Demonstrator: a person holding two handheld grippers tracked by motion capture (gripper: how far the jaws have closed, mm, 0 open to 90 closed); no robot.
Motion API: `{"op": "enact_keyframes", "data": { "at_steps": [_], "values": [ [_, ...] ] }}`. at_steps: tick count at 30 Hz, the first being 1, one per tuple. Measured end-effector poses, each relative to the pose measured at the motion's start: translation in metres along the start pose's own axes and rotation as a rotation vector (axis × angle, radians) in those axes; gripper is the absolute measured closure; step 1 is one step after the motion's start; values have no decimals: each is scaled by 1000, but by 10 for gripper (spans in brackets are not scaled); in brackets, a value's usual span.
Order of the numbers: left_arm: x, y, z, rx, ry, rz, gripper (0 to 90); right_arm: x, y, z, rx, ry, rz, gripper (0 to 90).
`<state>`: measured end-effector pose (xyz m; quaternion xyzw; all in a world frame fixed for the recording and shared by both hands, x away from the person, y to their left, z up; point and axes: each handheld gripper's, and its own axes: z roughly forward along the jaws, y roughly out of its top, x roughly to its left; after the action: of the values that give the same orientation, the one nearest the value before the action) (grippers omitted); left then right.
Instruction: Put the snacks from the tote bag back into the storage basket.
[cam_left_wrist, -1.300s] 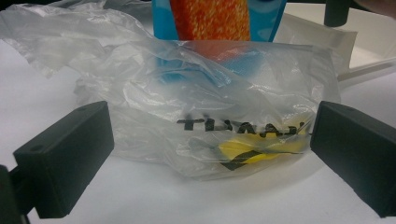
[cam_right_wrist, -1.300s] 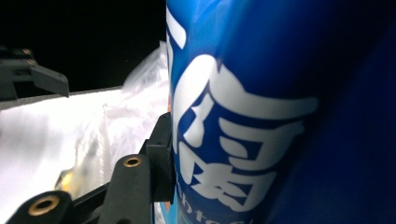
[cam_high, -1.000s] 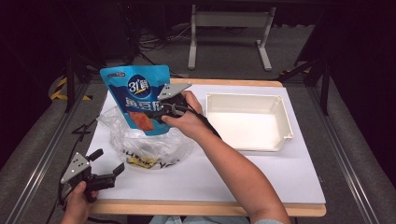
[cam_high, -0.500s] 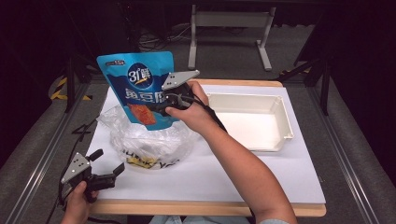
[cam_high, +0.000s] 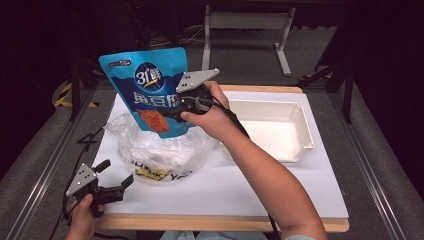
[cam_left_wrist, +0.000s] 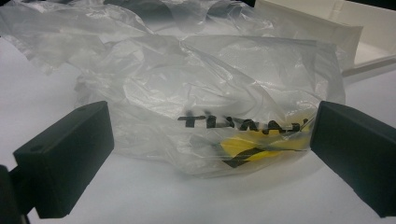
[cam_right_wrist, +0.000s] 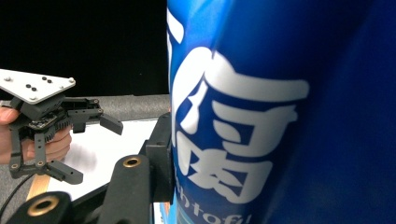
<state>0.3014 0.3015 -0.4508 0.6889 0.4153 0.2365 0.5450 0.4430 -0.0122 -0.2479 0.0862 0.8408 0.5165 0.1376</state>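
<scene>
A blue snack pouch (cam_high: 150, 92) with white lettering and an orange picture hangs in the air above a crumpled clear plastic bag (cam_high: 160, 145). My right gripper (cam_high: 176, 112) is shut on the pouch's lower right side; in the right gripper view the pouch (cam_right_wrist: 280, 112) is pressed against one jaw. My left gripper (cam_high: 116, 176) stands open near the table's front left corner, just left of the bag. In the left gripper view the bag (cam_left_wrist: 205, 102), with black letters and a yellow patch inside, lies beyond the wide-apart jaws.
A white rectangular tray (cam_high: 272, 130) stands on the right half of the white table top (cam_high: 280, 190). Metal rails run along both sides of the table. A table frame (cam_high: 245, 30) stands on the floor behind.
My right gripper has lifted the blue pouch higher and slightly forward, out of the plastic bag. The left gripper has stayed in place.
</scene>
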Motion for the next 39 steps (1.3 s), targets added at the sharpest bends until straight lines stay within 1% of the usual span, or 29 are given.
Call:
{"op": "enact_keyframes", "data": {
  "at_steps": [2, 6, 11, 18, 29, 31, 32, 36, 39],
  "values": [
    [0, 0, 0, 2, -1, -1, 2, 0, 3, -3, 1, -4, -5, 543],
    [0, 0, -1, 2, -2, -1, 2, -1, 6, -11, -13, 1, 6, 544],
    [0, 0, -1, 1, -1, -1, 2, -2, 7, -21, -16, -12, 3, 544],
    [1, 0, 0, 8, 1, -2, 2, -8, -1, -41, -19, -37, 20, 544],
    [2, -1, 1, 10, 9, -5, 2, -20, -13, -75, -12, -84, 32, 544],
    [2, -1, 1, 10, 9, -7, 2, -23, -15, -83, -12, -101, 36, 544],
    [2, -1, 1, 10, 10, -8, 2, -23, -15, -83, -12, -101, 36, 544],
    [2, -1, 1, 13, 12, -11, 2, -29, -20, -99, -13, -126, 49, 544],
    [2, -1, 1, 14, 13, -12, 2, -33, -26, -111, -2, -149, 57, 544]
  ]
}}
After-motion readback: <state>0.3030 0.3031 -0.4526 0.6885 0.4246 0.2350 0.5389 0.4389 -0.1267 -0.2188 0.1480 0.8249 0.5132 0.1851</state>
